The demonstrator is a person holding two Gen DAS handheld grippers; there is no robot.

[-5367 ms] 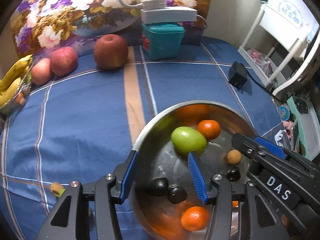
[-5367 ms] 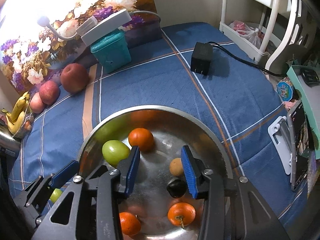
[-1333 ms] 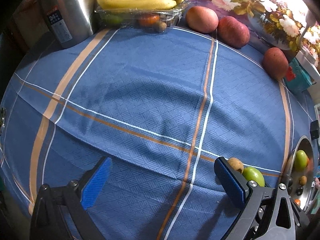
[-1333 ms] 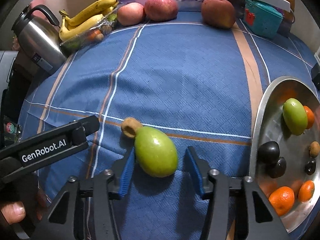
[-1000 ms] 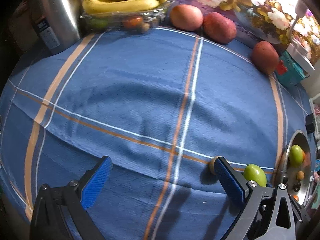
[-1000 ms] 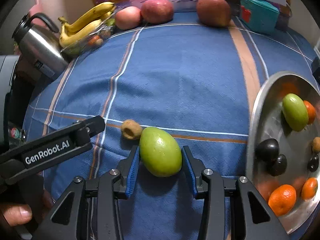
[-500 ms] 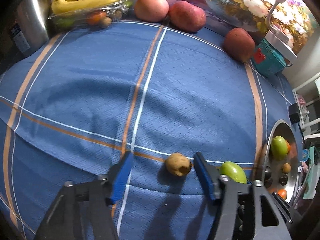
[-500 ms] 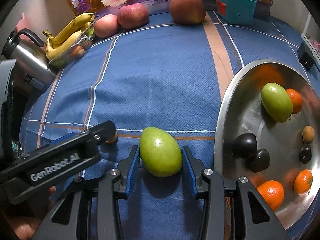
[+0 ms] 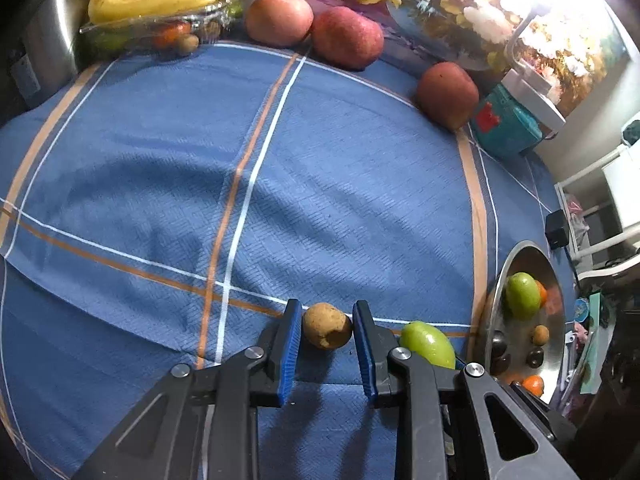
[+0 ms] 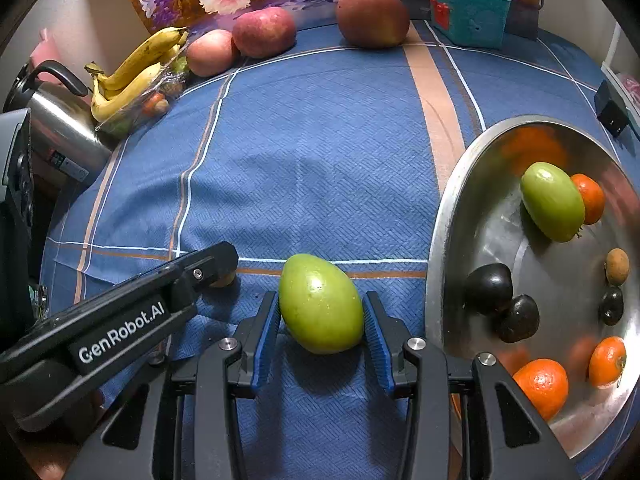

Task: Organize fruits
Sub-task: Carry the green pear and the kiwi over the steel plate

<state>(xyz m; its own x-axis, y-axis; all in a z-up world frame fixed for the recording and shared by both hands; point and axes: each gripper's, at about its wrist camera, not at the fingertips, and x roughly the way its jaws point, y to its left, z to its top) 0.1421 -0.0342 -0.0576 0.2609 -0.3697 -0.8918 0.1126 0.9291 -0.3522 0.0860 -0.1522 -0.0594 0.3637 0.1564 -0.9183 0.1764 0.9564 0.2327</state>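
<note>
Near the table's front edge, right gripper (image 10: 322, 320) clamps a green mango (image 10: 320, 304), left gripper (image 9: 326, 336) nearly pinches a brown fruit (image 9: 326, 325); steel bowl (image 10: 448, 216) part-filled, apples (image 10: 372, 16) remain.

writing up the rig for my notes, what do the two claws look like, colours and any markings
Both are matte black plastic frames with triangular cut-outs, silver screws at the pivots and ribbed blue pads lining the inner faces of the fingers. The left claw carries white "GenRobot.AI" lettering on its side, seen from the right wrist view. The right claw has the same build; no marking on it is visible. No cables or sleeves show.
</note>
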